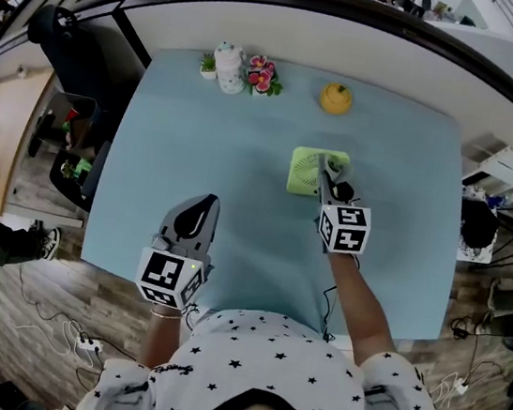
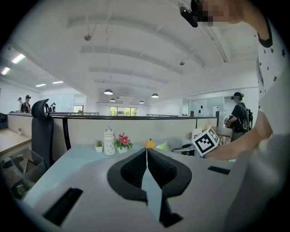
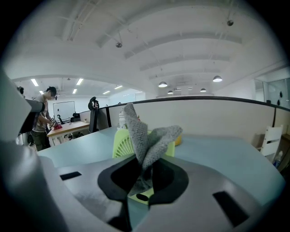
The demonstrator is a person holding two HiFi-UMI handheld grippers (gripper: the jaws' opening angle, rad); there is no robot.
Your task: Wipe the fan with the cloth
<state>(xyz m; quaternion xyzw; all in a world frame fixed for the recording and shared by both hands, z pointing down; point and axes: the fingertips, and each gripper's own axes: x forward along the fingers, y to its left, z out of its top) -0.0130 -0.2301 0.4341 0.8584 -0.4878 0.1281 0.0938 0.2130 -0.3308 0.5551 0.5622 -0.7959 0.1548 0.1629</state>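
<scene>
A small lime-green fan (image 1: 310, 171) stands on the light blue table (image 1: 248, 132), right of the middle. My right gripper (image 1: 329, 174) is at the fan's right side, shut on a grey cloth (image 3: 147, 140) that sticks up between its jaws. In the right gripper view the fan (image 3: 124, 142) sits just behind the cloth. My left gripper (image 1: 193, 222) is near the table's front edge, well left of the fan, its jaws pressed together with nothing in them. From the left gripper (image 2: 146, 156) view the fan (image 2: 164, 147) shows far off, partly hidden.
At the table's far edge stand a white jar (image 1: 228, 65), a small potted plant (image 1: 208, 66), pink flowers (image 1: 262, 74) and a yellow round ornament (image 1: 336, 98). A black office chair (image 1: 65, 49) is off the left side. Cables lie on the wooden floor (image 1: 52, 313).
</scene>
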